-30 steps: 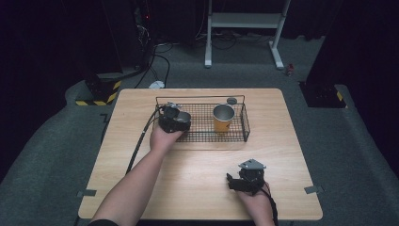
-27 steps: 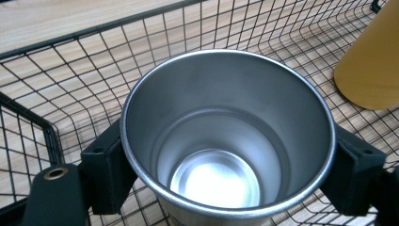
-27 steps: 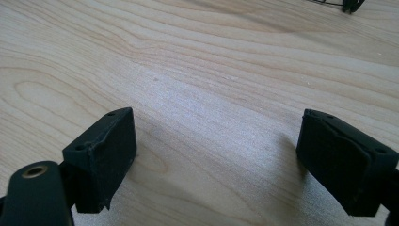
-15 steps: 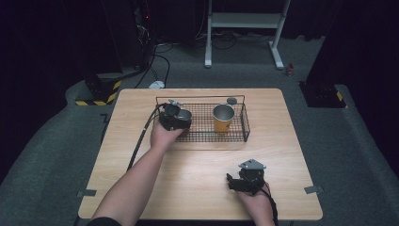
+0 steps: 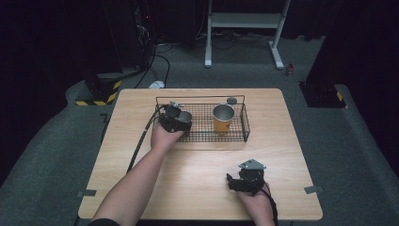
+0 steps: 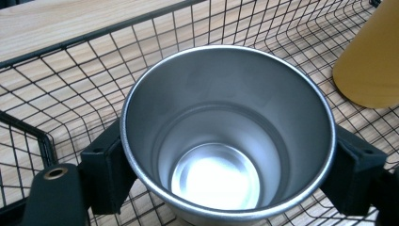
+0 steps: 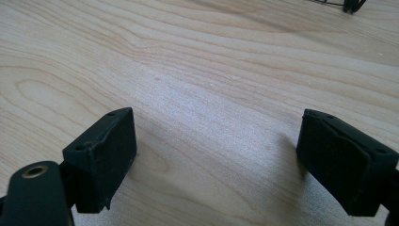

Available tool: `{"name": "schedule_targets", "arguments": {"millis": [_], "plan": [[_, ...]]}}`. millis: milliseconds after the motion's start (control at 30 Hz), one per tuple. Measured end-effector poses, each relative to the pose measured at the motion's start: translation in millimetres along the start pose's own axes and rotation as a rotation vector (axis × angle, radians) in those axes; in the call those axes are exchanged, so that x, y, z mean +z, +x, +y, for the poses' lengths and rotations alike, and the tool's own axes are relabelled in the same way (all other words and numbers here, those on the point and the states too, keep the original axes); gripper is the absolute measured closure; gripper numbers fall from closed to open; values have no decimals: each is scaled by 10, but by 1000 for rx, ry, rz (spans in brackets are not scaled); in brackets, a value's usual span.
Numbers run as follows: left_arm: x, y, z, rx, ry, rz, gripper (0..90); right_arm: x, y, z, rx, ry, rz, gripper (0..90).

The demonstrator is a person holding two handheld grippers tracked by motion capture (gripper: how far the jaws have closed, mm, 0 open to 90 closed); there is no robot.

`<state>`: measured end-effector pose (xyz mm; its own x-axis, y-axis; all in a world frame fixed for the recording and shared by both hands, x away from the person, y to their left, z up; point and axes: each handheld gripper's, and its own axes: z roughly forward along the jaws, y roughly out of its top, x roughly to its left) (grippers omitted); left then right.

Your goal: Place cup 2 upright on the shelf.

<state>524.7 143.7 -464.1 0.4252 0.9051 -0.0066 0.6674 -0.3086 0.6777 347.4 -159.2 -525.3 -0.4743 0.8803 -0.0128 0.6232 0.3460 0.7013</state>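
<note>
- Against the earlier frames the scene reads unchanged; the left tongs [image 5: 181,117] sit at the same left end of the wire basket [image 5: 244,123], the right tongs [image 5: 235,181] at the same spot on the near right of the desk [image 5: 197,165], and the cups stand as they did
- The left tongs are clamped on the steel cup [image 6: 228,136], one black pad on each side of its wall; that cup stands upright inside the basket, at its left end
- The right tongs stand wide with bare wood between them, holding nothing
- Count: two cups, the steel one and a yellow cup [image 5: 223,117] upright in the right half of the basket, apart from the first; one basket; one small grey round object [image 5: 231,100] just behind the basket's far rim; two tongs
- No brand, label or writing can be read on any of them
</note>
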Motion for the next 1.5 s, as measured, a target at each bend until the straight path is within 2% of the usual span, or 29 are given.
{"name": "schedule_targets", "arguments": {"millis": [267, 467, 533, 567, 667, 1200, 1500], "plan": [[20, 8, -77, -7, 2, -8, 167, 0, 1, 0, 0, 0, 0, 126], [22, -3, -79, 4, 4, 0, 146, 0, 1, 0, 0, 0, 0, 126], [22, -3, -76, -2, 14, 14, 80, 0, 0, 0, 0, 0, 0, 126], [27, 3, -74, -15, 16, 18, 80, 0, 1, 0, 0, 0, 0, 126], [30, 25, -71, -31, 25, 6, 18, 0, 1, 0, 0, 0, 0, 126], [-96, 52, -8, -44, -41, -7, 6, 0, 0, 0, 0, 0, 0, 126], [-215, 12, 80, -25, -78, -22, 6, 0, 3, 0, 3, -1, 0, 126]]}}
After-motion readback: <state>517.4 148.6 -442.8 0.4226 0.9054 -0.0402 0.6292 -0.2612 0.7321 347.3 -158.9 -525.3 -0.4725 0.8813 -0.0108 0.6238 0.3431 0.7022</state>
